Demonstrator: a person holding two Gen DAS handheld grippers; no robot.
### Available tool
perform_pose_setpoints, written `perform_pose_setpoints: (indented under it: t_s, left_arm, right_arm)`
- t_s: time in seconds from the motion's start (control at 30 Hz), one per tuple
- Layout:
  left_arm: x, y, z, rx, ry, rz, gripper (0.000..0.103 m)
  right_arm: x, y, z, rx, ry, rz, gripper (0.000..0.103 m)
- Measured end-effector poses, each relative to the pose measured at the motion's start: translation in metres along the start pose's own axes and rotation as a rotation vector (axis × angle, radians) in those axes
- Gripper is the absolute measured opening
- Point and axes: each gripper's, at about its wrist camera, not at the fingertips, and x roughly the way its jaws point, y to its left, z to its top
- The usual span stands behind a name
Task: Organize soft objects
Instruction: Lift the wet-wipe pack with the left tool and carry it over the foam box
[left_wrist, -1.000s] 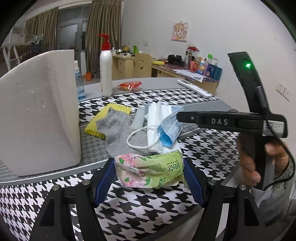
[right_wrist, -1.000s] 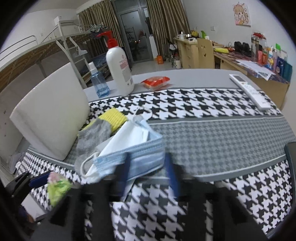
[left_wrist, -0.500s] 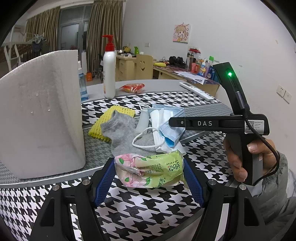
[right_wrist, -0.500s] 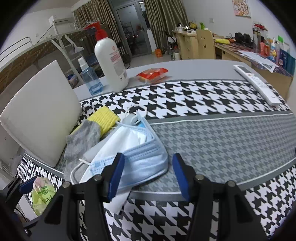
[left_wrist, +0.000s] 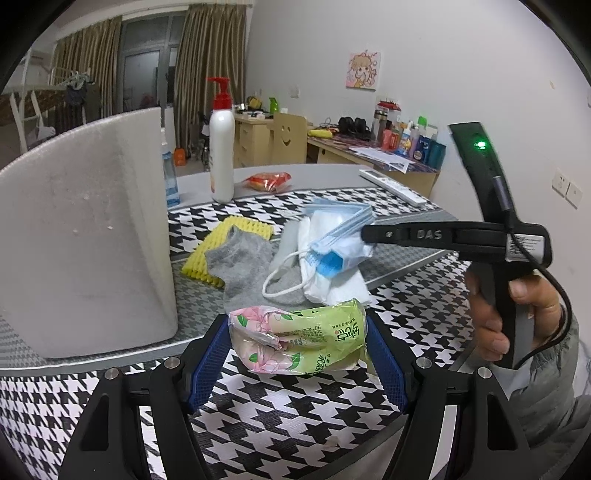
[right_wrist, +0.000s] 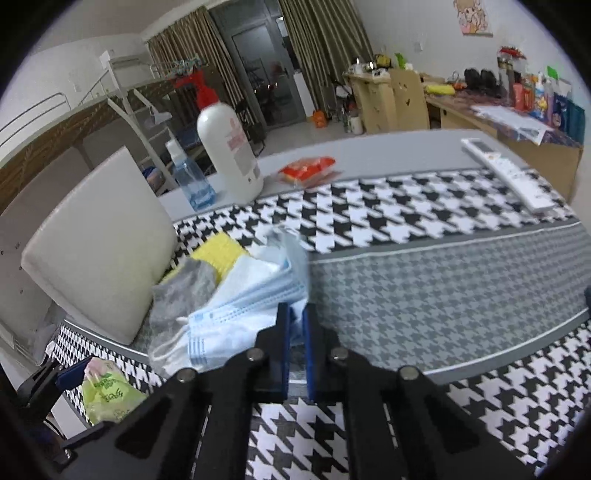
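My left gripper (left_wrist: 295, 326) is shut on a green and pink tissue pack (left_wrist: 299, 339), held just above the table's near edge. My right gripper (right_wrist: 295, 314) is shut on the edge of a blue face mask (right_wrist: 251, 299), and the left wrist view shows that mask (left_wrist: 332, 236) pinched at its tip and partly lifted. Under it lie white masks (left_wrist: 332, 288) with a loose ear loop. A grey sock (left_wrist: 240, 266) overlaps a yellow sponge (left_wrist: 221, 240) to their left. A white foam box (left_wrist: 85, 229) stands further left.
On the houndstooth cloth (left_wrist: 406, 306), a lotion pump bottle (left_wrist: 221, 155), a small spray bottle (left_wrist: 170, 184) and an orange packet (left_wrist: 267, 181) stand at the back. A white remote (left_wrist: 391, 186) lies at the back right. A hand (left_wrist: 517, 317) holds the right gripper's handle.
The right gripper's jaws have closed onto the blue mask, and its edge has lifted off the pile. The left gripper and its tissue pack have stayed put.
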Motion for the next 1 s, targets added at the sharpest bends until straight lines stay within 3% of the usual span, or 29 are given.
perform_pose_setpoints:
  t_s: [0.4, 1.0]
  left_arm:
    - [-0.029, 0.001, 0.005, 0.001, -0.077, 0.026, 0.074]
    - [-0.074, 0.006, 0.028, 0.027, -0.197, 0.082, 0.074]
  right_arm:
    - [-0.063, 0.020, 0.004, -0.042, -0.144, -0.009, 0.009]
    - [-0.105, 0.035, 0.009, -0.064, -0.265, 0.004, 0.009]
